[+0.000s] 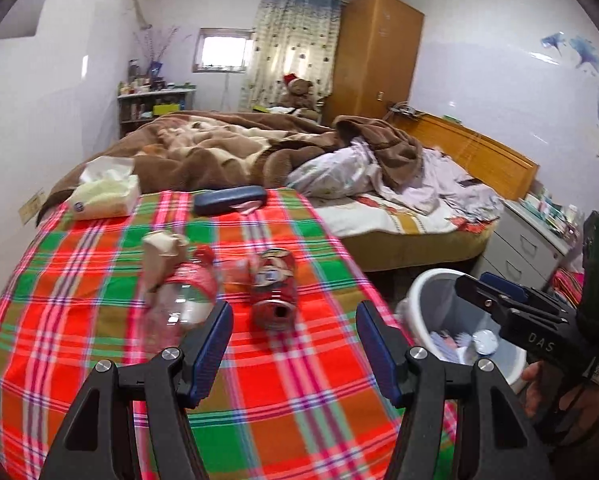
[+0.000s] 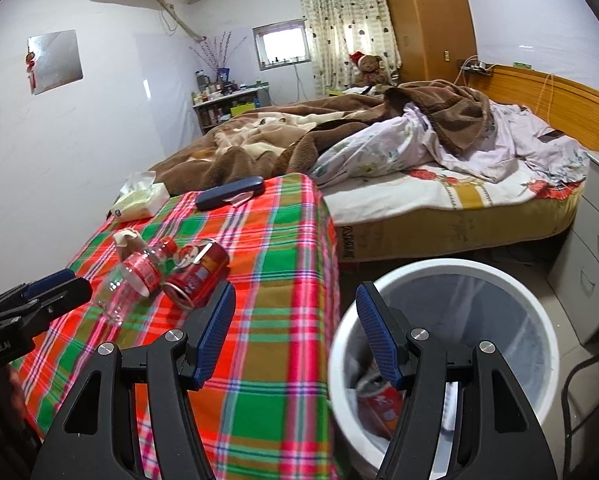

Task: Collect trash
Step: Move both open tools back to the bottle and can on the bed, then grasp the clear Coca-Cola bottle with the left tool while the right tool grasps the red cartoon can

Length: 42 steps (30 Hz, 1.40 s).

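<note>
A crushed red can (image 1: 274, 288) (image 2: 197, 270) lies on the plaid cloth (image 1: 283, 392) (image 2: 275, 300). Beside it lie a clear plastic bottle with a red label (image 1: 181, 298) (image 2: 133, 282) and a crumpled paper (image 1: 161, 256) (image 2: 126, 240). My left gripper (image 1: 293, 332) is open and empty, just short of the can and bottle. My right gripper (image 2: 295, 316) is open and empty, over the table's right edge and the rim of the white bin (image 2: 447, 276) (image 1: 427, 284). It also shows in the left wrist view (image 1: 487, 288). A red can (image 2: 383, 404) lies inside the bin.
A tissue box (image 1: 105, 194) (image 2: 141, 200) and a dark blue case (image 1: 229, 199) (image 2: 229, 193) lie at the far end of the cloth. An unmade bed (image 1: 379, 208) (image 2: 439, 188) stands behind. White drawers (image 2: 591, 240) stand right of the bin.
</note>
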{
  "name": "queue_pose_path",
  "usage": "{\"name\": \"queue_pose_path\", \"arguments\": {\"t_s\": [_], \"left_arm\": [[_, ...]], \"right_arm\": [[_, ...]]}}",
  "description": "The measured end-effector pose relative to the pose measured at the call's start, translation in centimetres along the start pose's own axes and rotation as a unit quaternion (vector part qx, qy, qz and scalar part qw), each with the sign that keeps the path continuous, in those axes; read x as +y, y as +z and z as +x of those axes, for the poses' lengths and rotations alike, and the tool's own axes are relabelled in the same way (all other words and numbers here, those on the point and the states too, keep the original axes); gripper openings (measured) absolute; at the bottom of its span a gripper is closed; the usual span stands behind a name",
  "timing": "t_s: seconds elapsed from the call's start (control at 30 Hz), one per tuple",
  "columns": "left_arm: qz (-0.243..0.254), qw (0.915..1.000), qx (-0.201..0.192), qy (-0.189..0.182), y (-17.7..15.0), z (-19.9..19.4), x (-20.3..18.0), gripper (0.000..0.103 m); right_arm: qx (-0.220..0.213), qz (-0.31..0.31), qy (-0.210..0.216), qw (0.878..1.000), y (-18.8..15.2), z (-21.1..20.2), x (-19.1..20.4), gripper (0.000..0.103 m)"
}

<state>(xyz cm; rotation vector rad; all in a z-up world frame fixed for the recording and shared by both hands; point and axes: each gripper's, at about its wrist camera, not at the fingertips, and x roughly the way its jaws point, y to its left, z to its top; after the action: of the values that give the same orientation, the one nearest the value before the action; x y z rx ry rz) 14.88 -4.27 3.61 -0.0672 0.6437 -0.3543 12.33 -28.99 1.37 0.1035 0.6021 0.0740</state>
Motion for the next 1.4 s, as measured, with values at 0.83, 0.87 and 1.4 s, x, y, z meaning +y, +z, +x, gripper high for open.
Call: {"name": "queue_pose_path", "arguments": {"t_s": [0.83,0.87,1.4], "left_arm": [[-0.051,0.9966,0.052,0.039,0.8,6.1,9.8,0.064],[-0.047,0.9967,0.054,0.038,0.9,6.4,9.9,0.064],[-0.037,0.9949,0.091,0.024,1.1,10.3,11.4,0.064]], "right_arm": [[0.073,-0.021,0.045,0.996,1.3,8.7,6.9,0.064],[0.077,-0.022,0.048,0.996,1.4,9.0,7.1,0.064],[0.128,-0.018,0.058,0.990,1.7,13.3,9.0,0.064]]}}
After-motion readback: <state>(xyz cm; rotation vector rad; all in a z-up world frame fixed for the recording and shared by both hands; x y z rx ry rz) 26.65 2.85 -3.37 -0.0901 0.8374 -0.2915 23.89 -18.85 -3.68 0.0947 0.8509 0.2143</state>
